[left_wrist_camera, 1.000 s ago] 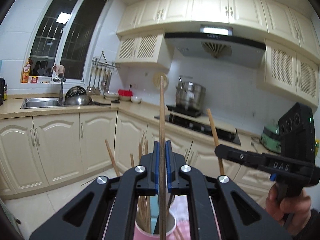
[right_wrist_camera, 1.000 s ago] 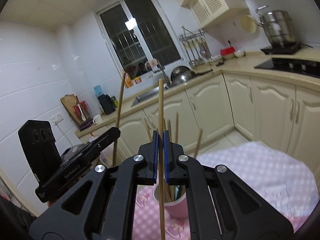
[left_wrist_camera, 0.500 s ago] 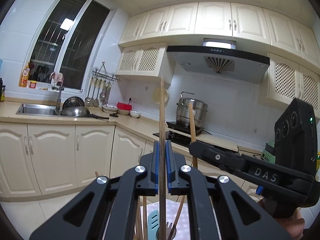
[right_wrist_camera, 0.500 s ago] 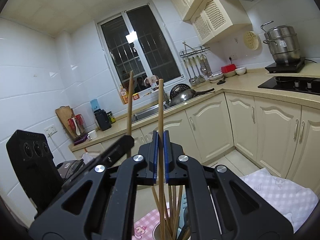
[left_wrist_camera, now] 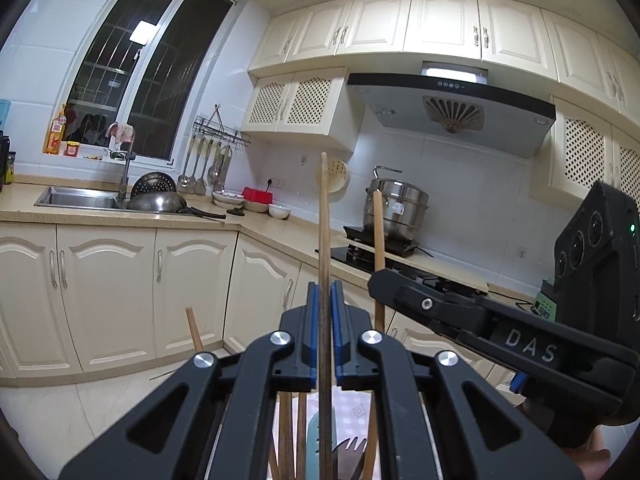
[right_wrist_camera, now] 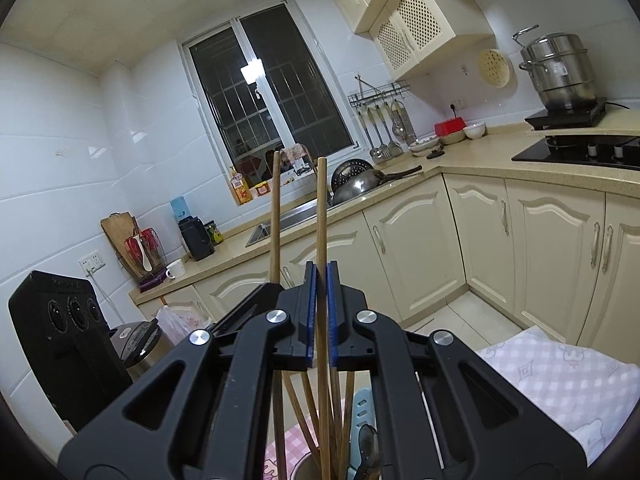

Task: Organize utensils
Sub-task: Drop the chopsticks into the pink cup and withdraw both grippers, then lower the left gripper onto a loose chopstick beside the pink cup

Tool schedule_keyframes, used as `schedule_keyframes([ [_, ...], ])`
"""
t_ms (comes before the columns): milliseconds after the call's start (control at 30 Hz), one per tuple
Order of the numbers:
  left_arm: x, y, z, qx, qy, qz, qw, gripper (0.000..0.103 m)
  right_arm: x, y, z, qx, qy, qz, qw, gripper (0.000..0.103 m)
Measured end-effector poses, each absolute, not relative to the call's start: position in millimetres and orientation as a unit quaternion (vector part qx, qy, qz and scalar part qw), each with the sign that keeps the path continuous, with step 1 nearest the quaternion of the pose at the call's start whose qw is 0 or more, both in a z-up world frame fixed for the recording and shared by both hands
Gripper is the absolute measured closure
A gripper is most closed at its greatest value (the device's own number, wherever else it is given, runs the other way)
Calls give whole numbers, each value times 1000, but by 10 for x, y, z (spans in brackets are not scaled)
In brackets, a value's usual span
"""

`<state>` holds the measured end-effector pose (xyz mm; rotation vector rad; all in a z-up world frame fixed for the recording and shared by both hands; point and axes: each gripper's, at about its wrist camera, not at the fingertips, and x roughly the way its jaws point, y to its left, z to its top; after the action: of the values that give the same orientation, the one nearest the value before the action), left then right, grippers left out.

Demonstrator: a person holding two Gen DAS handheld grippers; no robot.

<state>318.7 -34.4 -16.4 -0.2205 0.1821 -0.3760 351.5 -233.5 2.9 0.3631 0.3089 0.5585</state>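
Chopsticks, one pinched tight in each gripper, stand straight up over the cup.

Left stick (left_wrist_camera: 324,240) runs up the middle of the left view, clamped in the left gripper (left_wrist_camera: 324,332); the right gripper (left_wrist_camera: 472,316) reaches in from the right side. Right stick (right_wrist_camera: 321,220) stands in the middle of the right view, clamped in the right gripper (right_wrist_camera: 321,316), above the cup (right_wrist_camera: 308,470) at the bottom. Both point up, long way top to bottom. They look light, stiff and a bit slippery, so holding near the middle seems best.
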Motion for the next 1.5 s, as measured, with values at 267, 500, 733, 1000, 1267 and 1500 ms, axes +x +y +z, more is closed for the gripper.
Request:
schedule_keyframes([
  [267,3197,-371,-412,-102,105,-185,972,97,3495,-2303,-159,172,173,274,930,96],
  [500,3025,-221,-486,-98,109,-167,975,32,3305,-2511,-207,178,176,238,938,18],
  [733,2749,-97,-296,-72,101,-145,982,8,3094,-2797,4,173,163,200,951,6],
  [1000,2516,-78,-171,-47,118,-129,983,6,2970,-2997,-23,172,190,171,951,6],
  [1267,2355,-89,-162,-40,135,-132,981,6,2835,-3120,-144,162,231,155,947,6],
  [1500,2271,-148,-276,-35,161,-138,977,6,2743,-3199,-355,163,273,141,938,6],
])
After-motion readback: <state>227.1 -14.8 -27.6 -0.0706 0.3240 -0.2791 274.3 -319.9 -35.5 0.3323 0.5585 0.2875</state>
